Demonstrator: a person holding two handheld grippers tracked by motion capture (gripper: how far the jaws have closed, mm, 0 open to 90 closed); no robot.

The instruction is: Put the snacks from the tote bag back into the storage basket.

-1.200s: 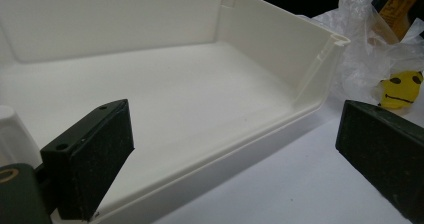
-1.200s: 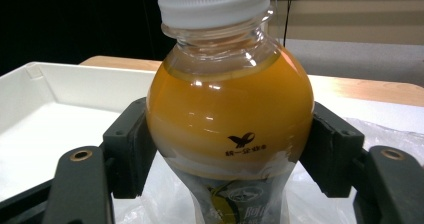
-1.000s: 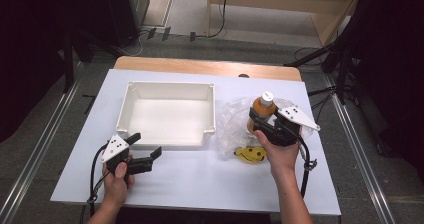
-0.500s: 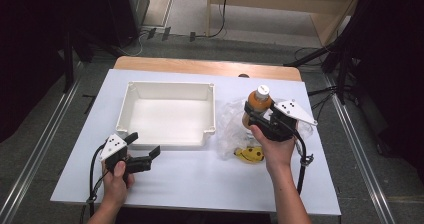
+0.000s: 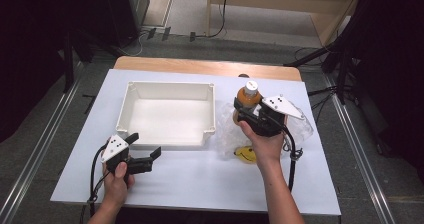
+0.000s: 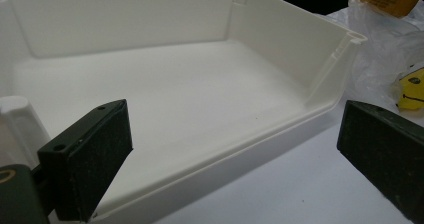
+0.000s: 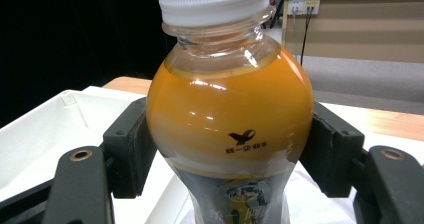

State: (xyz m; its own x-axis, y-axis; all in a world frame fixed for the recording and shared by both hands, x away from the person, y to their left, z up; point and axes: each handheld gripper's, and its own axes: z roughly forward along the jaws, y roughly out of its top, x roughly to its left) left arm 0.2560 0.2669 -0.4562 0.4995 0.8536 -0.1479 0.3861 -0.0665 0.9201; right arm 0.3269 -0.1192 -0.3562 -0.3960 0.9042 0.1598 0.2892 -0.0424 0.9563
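Right gripper [image 5: 243,115]: jaws clamped on an upright orange-drink bottle [image 5: 246,98] with white cap, held over crumpled clear plastic [image 5: 300,129] near the bench's right edge, beside a yellow smiley toy [image 5: 245,154]. Left gripper [image 5: 144,155]: jaws spread wide, empty, near the front edge, facing the empty white bin [image 5: 167,115] at centre.

Black bird logo above small unreadable print on the bottle [image 7: 230,119]

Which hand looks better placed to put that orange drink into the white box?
Right. The right gripper already clamps the bottle just beside the white bin; the left gripper is open, in front of the bin.
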